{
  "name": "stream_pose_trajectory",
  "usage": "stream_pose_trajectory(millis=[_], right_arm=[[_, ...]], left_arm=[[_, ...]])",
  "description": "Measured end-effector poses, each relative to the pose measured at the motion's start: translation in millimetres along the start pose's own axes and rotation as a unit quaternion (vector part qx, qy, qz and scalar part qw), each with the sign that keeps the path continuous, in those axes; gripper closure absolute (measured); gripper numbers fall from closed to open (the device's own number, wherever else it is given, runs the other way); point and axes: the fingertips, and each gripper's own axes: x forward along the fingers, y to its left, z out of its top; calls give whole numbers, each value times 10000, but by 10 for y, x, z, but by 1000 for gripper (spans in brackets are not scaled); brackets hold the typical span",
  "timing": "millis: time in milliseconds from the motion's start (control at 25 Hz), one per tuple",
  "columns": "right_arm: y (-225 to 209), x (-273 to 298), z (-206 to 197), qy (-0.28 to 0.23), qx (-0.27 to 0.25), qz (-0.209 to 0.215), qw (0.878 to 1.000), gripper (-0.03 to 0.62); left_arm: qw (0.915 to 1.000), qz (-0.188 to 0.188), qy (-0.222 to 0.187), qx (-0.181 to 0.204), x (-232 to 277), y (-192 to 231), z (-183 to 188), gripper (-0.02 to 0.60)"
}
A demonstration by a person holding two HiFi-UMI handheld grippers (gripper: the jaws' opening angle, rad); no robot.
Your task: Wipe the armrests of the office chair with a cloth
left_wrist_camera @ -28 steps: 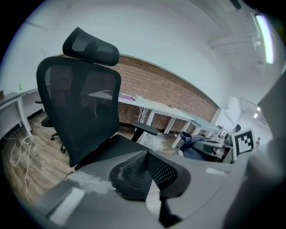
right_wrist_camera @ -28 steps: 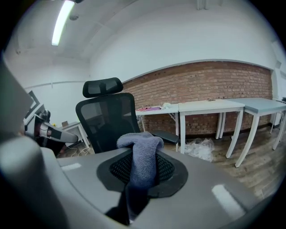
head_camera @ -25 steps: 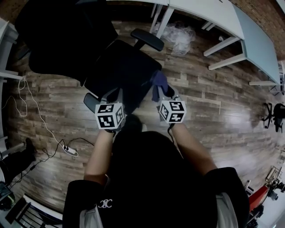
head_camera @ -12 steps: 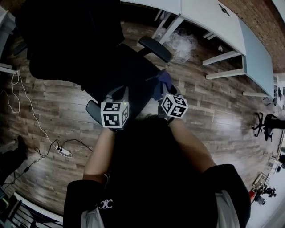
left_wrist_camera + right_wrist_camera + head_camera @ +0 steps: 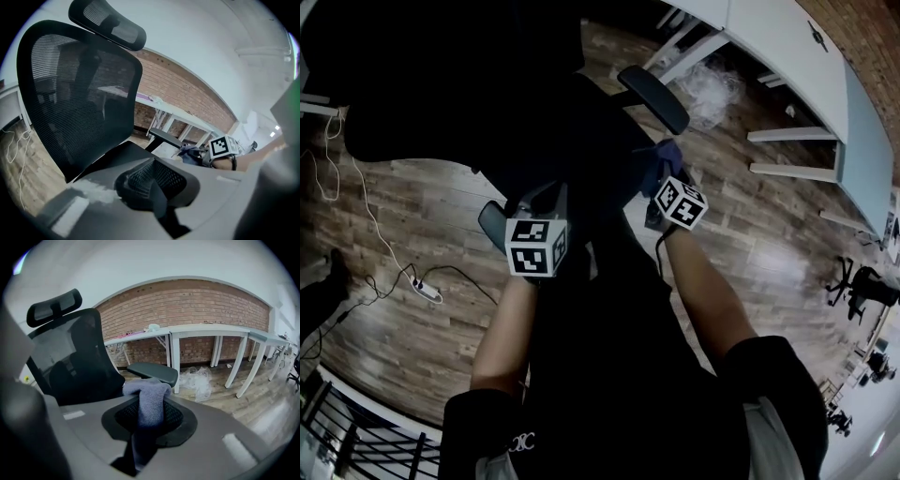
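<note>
A black mesh office chair [image 5: 459, 84] stands in front of me. Its right armrest [image 5: 652, 97] is a dark pad at the upper middle of the head view, and its left armrest [image 5: 492, 222] shows beside my left gripper. My right gripper [image 5: 662, 176] is shut on a blue-grey cloth [image 5: 149, 401], which hangs out of the jaws a little short of the right armrest [image 5: 153, 372]. My left gripper [image 5: 542, 202] hovers over the seat's front edge, jaws closed with nothing between them. In the left gripper view the chair back [image 5: 79, 103] fills the frame.
White desks [image 5: 787, 56] run along a brick wall [image 5: 187, 324] on the right. Crumpled clear plastic [image 5: 712, 89] lies on the wooden floor under them. A power strip with cables [image 5: 422, 289] is at the left, and another chair [image 5: 867, 281] at the far right.
My right gripper has carried the cloth up and to the right, closer to the right armrest. The left gripper has stayed near the seat's front.
</note>
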Motion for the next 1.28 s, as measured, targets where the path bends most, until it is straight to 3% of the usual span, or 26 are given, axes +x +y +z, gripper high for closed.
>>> stream_pose_trajectory(millis=[440,720,1280], right_arm=[[-222,1003,257,-138,359,-152,9991,517],[91,1283,105,40,-47,295,9995,517],[496,2137,212,-59,314,498,9982,516]], left_arm=[[9987,281,406,-116,460,183,-126,577],[9974,476,511,-198,527,277,-204,577],[9934,734,783,-410,488,364,-544,577]])
